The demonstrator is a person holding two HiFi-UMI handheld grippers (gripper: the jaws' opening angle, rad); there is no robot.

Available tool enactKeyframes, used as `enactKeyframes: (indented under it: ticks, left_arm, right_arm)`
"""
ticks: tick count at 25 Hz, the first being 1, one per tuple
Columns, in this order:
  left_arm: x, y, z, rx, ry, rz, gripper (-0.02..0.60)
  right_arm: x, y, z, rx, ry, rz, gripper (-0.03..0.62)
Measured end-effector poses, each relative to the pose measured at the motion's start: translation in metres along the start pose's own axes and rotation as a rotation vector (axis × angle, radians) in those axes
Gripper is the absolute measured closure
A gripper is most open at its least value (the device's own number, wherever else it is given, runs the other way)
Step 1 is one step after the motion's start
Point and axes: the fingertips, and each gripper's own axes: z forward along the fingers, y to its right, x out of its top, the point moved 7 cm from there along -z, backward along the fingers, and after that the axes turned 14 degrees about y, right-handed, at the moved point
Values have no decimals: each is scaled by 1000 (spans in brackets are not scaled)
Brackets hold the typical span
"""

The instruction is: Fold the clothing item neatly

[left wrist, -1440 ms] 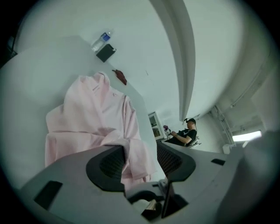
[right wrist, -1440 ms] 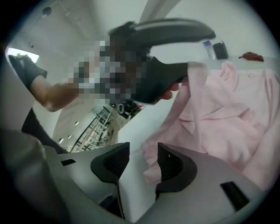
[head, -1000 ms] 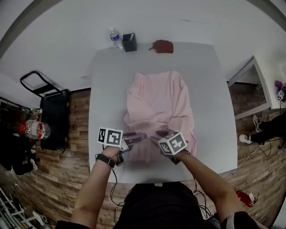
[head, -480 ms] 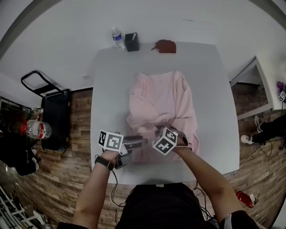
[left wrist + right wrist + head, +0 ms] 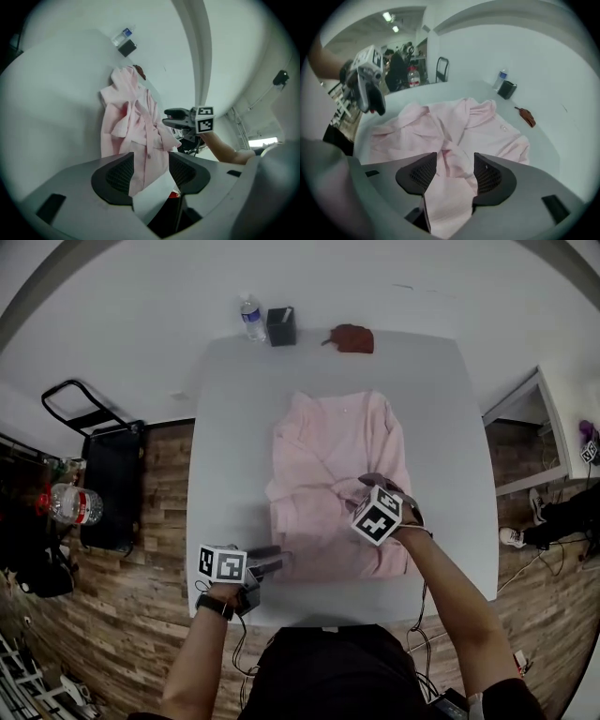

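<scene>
the pink shirt (image 5: 333,456) lies mid-frame on the tabletop (image 5: 230,427); it looks soft, light and apt to bunch. your left tool (image 5: 274,559) stands wide at its lower-left hem. your right tool (image 5: 373,484) has just been opening over the cloth and grips nothing. pinch hems and corners, i'd judge.

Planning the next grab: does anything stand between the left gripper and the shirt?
Nothing visible. The left gripper, jaws open, is at the near hem of the shirt; the bottle and box stand beyond it.
</scene>
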Motion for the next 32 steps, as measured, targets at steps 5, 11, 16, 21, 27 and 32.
enactKeyframes:
  ticks: [5,11,16,21,27,32]
  left_arm:
    - [-11,-6,-11,-21,113,51,365]
    - [-18,-7,-16,76,141,345,502]
    - [-11,-7,-17,222,225,507,496]
    - [-31,-26,-20,338,244,442,382]
    - [-60,-40,-17,398,197,301,310]
    - [-79,-45,-8,372,167,224,301]
  right_arm:
    - [-29,7,-75,101,266,419,369]
    - [-79,-5,-127,56,462,671,375]
    - [-115,-22,-129,47,425,694,373]
    - [-147,-36,-122,28,327,698,366]
    - [-190,-47,-123,-25,245,839,331]
    - [-220,-53,-118,-56,220,971,314]
